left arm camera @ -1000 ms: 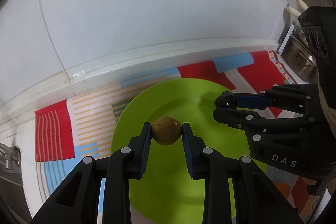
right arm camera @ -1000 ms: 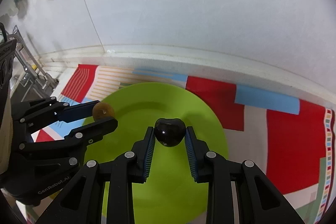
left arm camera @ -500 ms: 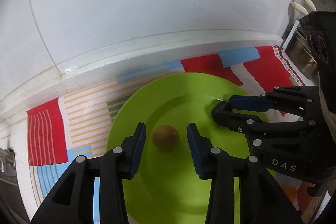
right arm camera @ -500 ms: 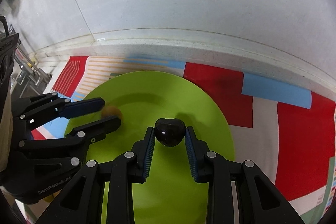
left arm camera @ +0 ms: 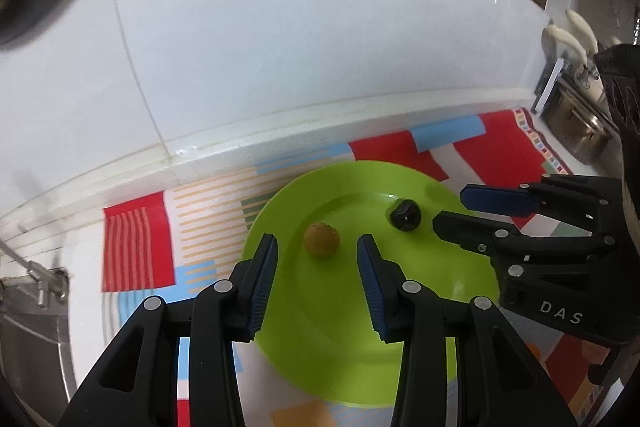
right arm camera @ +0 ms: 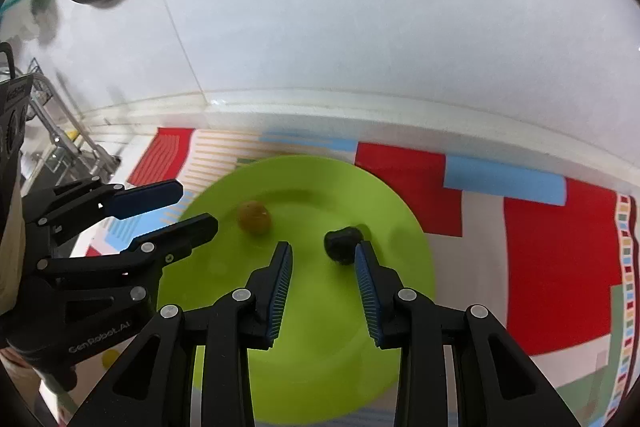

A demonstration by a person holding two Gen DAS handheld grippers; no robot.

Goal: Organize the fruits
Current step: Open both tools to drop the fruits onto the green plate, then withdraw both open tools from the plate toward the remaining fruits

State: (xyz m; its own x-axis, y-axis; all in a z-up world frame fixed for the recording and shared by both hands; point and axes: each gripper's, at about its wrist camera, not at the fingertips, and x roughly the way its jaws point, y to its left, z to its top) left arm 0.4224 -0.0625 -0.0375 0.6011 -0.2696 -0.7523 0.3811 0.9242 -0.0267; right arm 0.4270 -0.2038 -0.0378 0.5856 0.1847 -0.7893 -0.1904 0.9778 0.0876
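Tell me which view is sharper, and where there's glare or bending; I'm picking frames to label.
Left wrist view: sharper; the small round brown fruit and the shiny dark fruit have crisp edges on the lime green round plate; a small glare spot sits beside the dark fruit; the wall edge bows. Right wrist view: softer, both fruits smeared, corners dark, same fisheye bending.

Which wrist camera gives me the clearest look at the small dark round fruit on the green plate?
The left wrist view: the small dark round fruit sits fully exposed on the green plate, glossy and sharp. In the right wrist view the fruit is blurred, its right edge against the right gripper finger.
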